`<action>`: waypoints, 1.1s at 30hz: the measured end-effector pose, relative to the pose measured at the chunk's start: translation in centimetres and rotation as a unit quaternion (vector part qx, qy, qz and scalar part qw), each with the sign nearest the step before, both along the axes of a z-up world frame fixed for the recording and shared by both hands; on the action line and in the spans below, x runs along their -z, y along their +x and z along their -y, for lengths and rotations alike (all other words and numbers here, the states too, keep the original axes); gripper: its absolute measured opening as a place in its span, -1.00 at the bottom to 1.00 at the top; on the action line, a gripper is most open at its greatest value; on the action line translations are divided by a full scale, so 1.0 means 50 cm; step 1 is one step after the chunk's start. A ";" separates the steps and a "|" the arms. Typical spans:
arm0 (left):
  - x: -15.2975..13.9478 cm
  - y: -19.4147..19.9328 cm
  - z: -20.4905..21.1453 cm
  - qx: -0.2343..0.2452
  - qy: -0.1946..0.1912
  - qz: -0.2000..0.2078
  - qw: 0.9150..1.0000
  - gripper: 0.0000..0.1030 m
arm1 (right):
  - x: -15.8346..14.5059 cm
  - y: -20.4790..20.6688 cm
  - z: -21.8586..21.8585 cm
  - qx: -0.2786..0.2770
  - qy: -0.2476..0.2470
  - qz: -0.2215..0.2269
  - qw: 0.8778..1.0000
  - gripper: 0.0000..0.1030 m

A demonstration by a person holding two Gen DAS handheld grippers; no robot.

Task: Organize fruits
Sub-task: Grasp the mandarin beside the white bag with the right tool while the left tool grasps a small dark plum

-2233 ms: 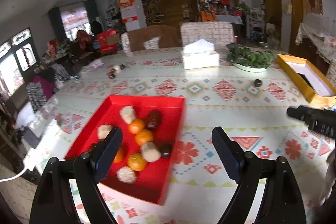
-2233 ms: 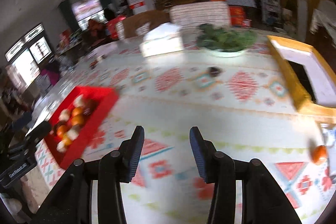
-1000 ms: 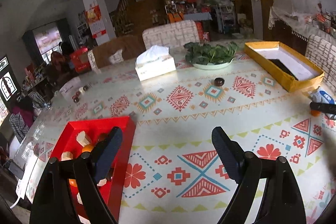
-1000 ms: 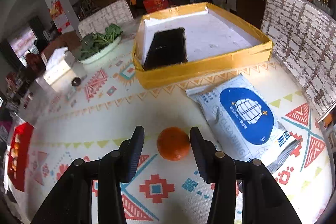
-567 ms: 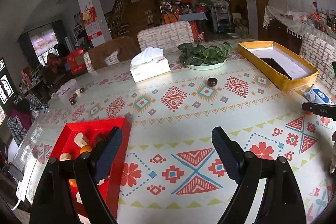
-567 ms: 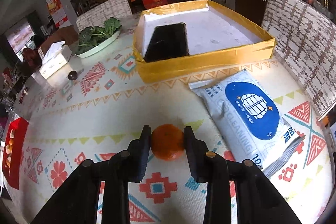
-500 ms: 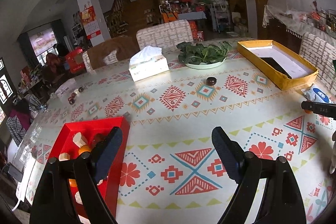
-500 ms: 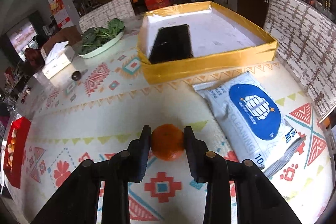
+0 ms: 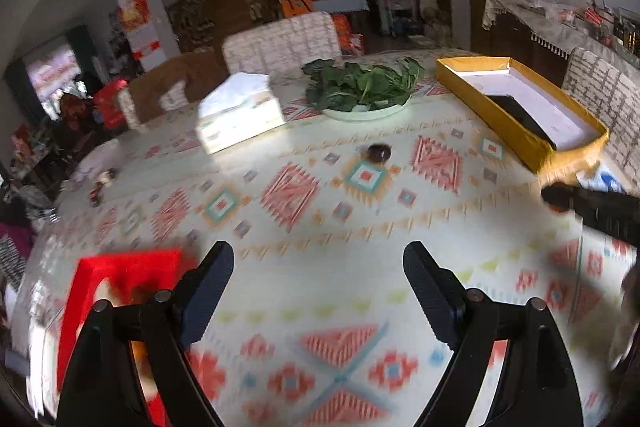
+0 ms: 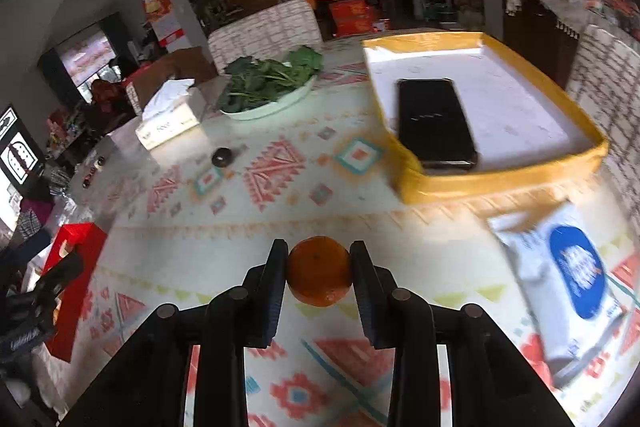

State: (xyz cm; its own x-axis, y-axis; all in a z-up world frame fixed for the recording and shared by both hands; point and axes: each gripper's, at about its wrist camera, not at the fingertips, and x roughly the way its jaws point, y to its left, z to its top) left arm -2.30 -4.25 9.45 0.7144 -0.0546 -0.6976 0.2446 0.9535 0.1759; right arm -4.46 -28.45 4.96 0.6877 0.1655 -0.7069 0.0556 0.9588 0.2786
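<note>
My right gripper (image 10: 319,269) is shut on an orange tangerine (image 10: 319,271) and holds it above the patterned tablecloth. My left gripper (image 9: 319,281) is open and empty over the table. A red tray (image 9: 86,291) sits at the lower left of the left wrist view, partly hidden behind my left finger; it also shows far left in the right wrist view (image 10: 78,247). A small dark fruit (image 9: 379,152) lies mid-table, also seen in the right wrist view (image 10: 222,156). The right gripper shows as a dark blurred shape at the right edge of the left wrist view (image 9: 592,205).
A yellow box (image 10: 500,183) holds a black phone (image 10: 436,119). A blue-and-white wipes pack (image 10: 568,287) lies in front of it. A plate of greens (image 10: 268,83) and a tissue box (image 10: 170,123) stand farther back. Chairs ring the table.
My right gripper closed on the tangerine and has lifted it off the cloth, swinging left. The left gripper has shifted, and its view is now blurred.
</note>
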 end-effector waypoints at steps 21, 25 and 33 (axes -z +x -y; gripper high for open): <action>0.166 0.349 0.132 0.008 -0.060 -0.096 0.994 0.22 | 0.045 0.038 -0.020 -0.033 0.073 -0.001 0.997 -0.32; 0.159 0.340 0.146 0.032 -0.071 -0.089 0.993 -0.51 | 0.048 0.038 -0.020 -0.033 0.076 -0.004 0.997 -0.32; 0.106 0.267 0.108 0.042 -0.077 -0.058 0.994 -0.51 | 0.052 0.036 -0.015 -0.022 0.073 -0.003 0.997 -0.32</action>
State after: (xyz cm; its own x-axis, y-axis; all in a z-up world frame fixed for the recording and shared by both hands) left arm 11.04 -9.67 4.13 0.6180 -0.2228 -0.7539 0.3338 0.9426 -0.0050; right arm -2.66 -27.70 2.34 0.6739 0.2968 -0.6766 0.0160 0.9097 0.4150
